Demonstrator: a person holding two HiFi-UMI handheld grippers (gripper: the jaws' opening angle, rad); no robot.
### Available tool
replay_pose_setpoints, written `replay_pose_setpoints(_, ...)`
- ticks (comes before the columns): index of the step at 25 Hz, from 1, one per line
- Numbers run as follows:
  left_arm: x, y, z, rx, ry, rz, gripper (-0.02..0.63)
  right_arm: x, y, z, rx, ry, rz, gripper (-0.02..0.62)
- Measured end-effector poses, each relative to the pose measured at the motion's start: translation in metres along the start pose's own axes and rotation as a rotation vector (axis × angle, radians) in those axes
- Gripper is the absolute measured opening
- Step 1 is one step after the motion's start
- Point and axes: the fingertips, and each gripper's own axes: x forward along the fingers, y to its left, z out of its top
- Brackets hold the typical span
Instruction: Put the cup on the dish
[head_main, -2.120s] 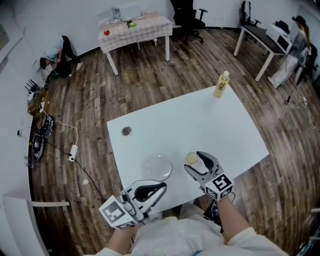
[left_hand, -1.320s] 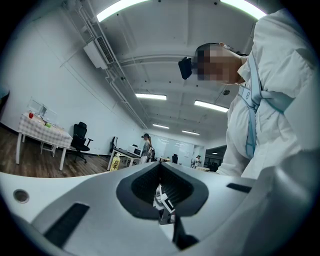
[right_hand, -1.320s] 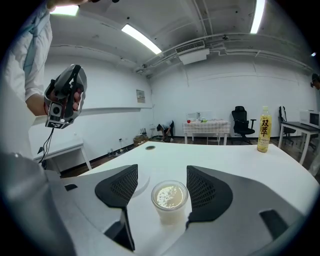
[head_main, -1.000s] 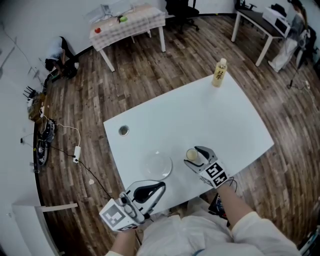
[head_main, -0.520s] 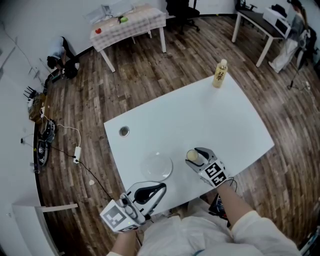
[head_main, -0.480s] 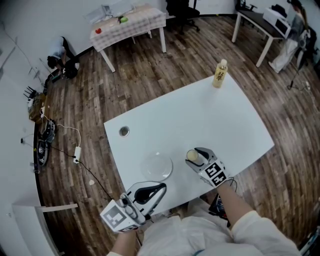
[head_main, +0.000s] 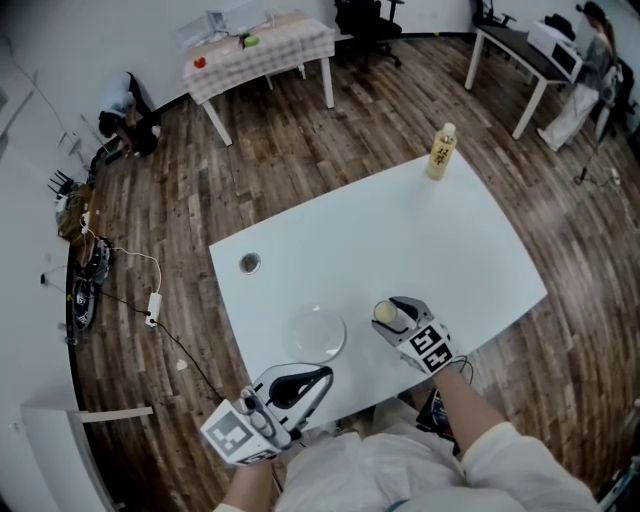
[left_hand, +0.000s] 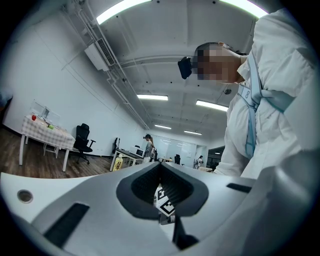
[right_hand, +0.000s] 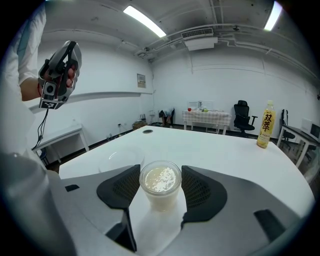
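The right gripper (right_hand: 160, 174) has just been closing its jaws, and its pads now rest against both sides of the cup (right_hand: 160, 196). The cup stands on the table (head_main: 400, 240) squarely between them, filled high with a pale drink. The squeeze probably needs to be only firm enough to stop slipping, followed by a straight lift with the cup upright and a slow carry to the clear dish (right_hand: 119, 158) just ahead and to this gripper's left. The left gripper (head_main: 322, 375), pinched together on nothing, is farther left, seemingly out of the way.
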Motion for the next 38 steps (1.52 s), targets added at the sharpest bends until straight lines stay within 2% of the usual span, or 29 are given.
replay_pose_setpoints(9, -0.003, 0.000, 0.003, 0.003, -0.013, 0.017, 0.002, 0.000, -0.003, 0.001, 0.002, 0.037, -0.004, 0.273)
replay_pose_setpoints(18, -0.012, 0.001, 0.007, 0.005, -0.029, 0.045, 0.002, 0.004, 0.008, 0.011, -0.019, 0.033, 0.018, 0.272)
replay_pose_setpoints(38, -0.053, 0.000, 0.013, 0.015, -0.085, 0.132, 0.002, 0.045, 0.078, 0.066, -0.078, -0.036, 0.151, 0.270)
